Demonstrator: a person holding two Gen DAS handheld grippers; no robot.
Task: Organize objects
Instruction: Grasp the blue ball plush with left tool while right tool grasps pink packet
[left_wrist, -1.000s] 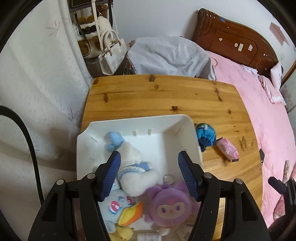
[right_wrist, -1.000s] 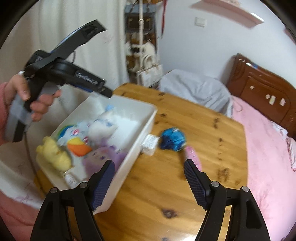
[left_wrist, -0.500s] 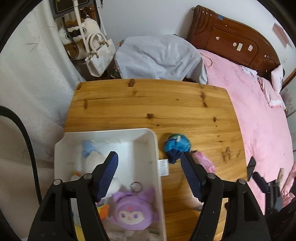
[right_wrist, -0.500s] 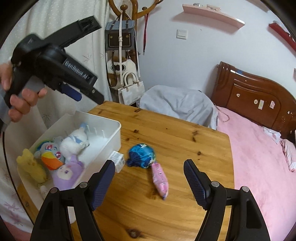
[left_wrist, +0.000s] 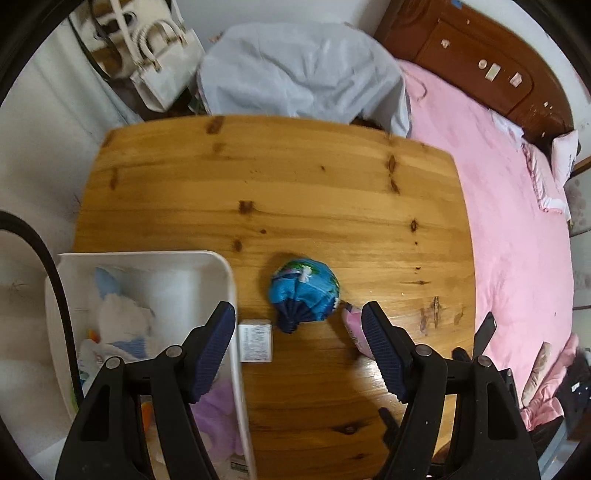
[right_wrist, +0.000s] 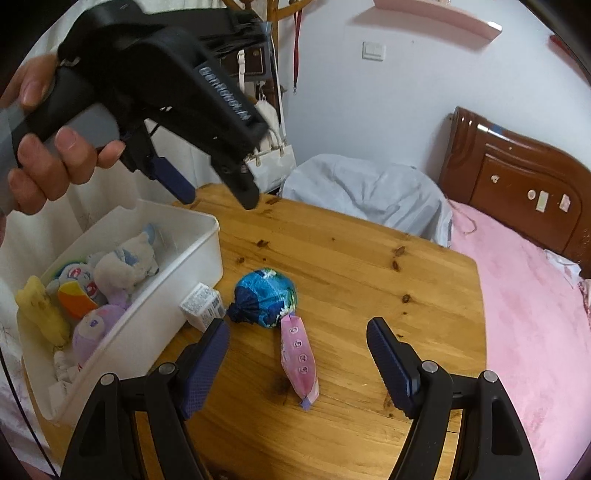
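Both the right gripper (right_wrist: 295, 354) and left gripper (left_wrist: 297, 347) are hovering with jaws apart and empty over the worktop (right_wrist: 351, 266). Nearest, the pink sachet (right_wrist: 300, 360) is looking light, soft and slippery, best pinched mid-length; its print is unreadable. Beyond, the blue foil-wrapped ball (right_wrist: 266, 297) is touching it, crinkly, graspable around its belly, and the small box (right_wrist: 202, 305) is leaning against the white bin (right_wrist: 162, 317).

In the left wrist view, the pink packet (left_wrist: 351, 326) is mostly hidden behind the right finger of the left gripper (left_wrist: 298, 354), and the purple plush (left_wrist: 216, 417) at 7 o'clock is blurred behind the white bin (left_wrist: 232, 295) wall and the left finger. Print on the small white box (left_wrist: 255, 339) is too small to read. In the right wrist view, the person's hand (right_wrist: 48, 147) is cut off at the 9 o'clock edge
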